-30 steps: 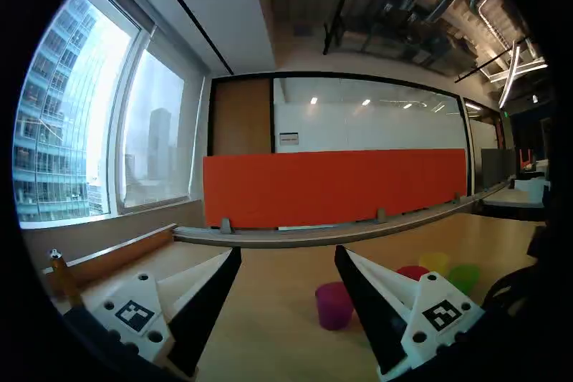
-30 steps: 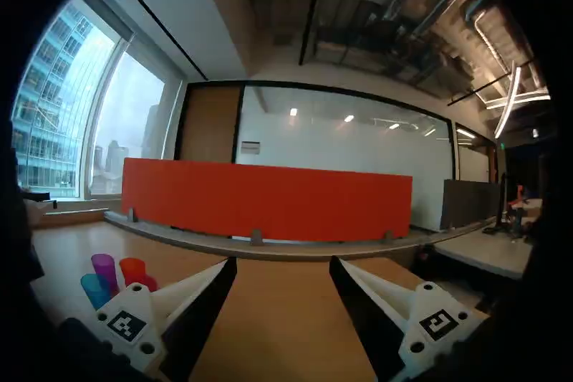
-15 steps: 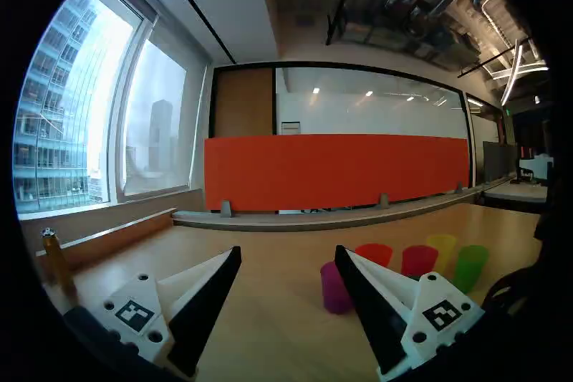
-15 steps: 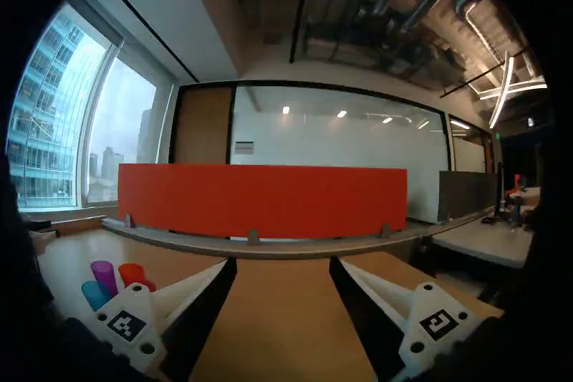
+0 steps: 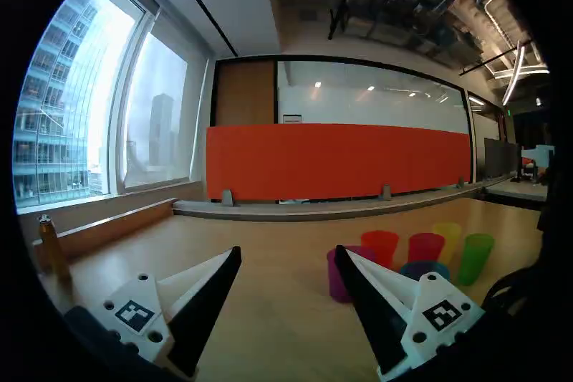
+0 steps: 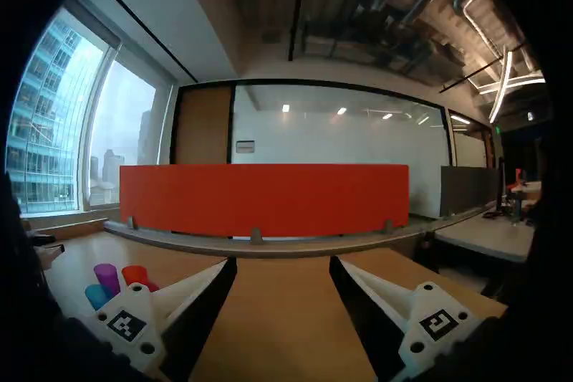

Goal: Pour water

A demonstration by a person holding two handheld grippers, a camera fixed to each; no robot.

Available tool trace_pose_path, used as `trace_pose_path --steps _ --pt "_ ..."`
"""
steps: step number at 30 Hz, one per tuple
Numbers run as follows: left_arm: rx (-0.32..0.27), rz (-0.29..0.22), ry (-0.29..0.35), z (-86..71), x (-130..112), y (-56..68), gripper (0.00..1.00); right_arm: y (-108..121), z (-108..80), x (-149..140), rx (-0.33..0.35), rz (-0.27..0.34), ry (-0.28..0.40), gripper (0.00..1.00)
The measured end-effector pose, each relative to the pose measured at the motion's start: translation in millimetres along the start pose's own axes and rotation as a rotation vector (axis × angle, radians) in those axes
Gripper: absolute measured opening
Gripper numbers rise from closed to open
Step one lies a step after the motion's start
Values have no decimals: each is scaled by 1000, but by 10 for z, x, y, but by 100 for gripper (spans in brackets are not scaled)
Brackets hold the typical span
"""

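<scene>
We see tapered, glossy plastic cups [image 5: 379, 246] clustered on the smooth, pale wood worktop [image 5: 286, 325], just right of our left gripper [image 5: 286, 249]. It gapes empty. Our right gripper [image 6: 282, 260] is likewise spread on nothing. More cups show in the left gripper view than a second ago.

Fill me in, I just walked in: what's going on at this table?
A person holds a claw in each hand above a wooden table. The left claw and the right claw are both open and empty. Some coloured cups stand just ahead of the left claw. Nothing is gripped, so pouring has not begun.
</scene>
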State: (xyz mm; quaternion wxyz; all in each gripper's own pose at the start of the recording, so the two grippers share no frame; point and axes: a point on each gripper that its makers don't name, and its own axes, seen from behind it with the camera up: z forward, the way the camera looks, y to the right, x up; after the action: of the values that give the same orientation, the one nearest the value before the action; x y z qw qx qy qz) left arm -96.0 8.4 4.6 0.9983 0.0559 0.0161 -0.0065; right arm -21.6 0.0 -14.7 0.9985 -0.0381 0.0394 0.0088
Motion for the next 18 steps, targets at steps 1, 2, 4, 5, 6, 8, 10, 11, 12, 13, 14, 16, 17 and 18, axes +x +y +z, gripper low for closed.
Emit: trace_pose_path --steps 1,2,4,5,6,8,10,11,12,13,14,16,17,18 --pt "0 -2 0 -2 -3 -2 97 0 -1 2 0 0 0 100" --pt "-1 -5 1 -3 -6 -4 97 -1 -2 4 0 0 0 100" --pt "-1 -9 1 -5 -11 -8 97 -4 -6 13 0 -1 1 100" --pt "-1 -11 2 -6 -14 -10 97 -7 -8 18 0 -2 1 100" --pt "-1 -11 1 -6 -20 -12 97 -11 -11 23 0 -2 2 100" --pt "-2 -12 0 -4 -37 -16 97 -20 -19 32 2 -3 3 100" --pt "-1 -13 -4 -2 -64 -28 97 -24 -25 35 3 -4 3 100" --pt "1 -14 -6 -1 -82 -36 97 -25 -28 36 4 -5 2 100" --pt "2 -13 -8 -1 -89 -42 97 -23 -29 33 3 -6 1 100" --pt "3 -11 -10 -2 -89 -48 97 -17 -28 27 2 -6 0 100" --pt "4 -9 -11 -3 -90 -54 97 -11 -27 20 0 -7 -2 100" --pt "5 -8 -12 2 -95 -58 97 -5 -27 6 -1 -6 -3 100" --pt "6 -7 -13 6 -99 -60 97 -2 -27 -3 -1 -6 -4 100" --pt "6 -7 -13 9 -100 -62 97 -4 -27 -10 -1 -5 -5 100"
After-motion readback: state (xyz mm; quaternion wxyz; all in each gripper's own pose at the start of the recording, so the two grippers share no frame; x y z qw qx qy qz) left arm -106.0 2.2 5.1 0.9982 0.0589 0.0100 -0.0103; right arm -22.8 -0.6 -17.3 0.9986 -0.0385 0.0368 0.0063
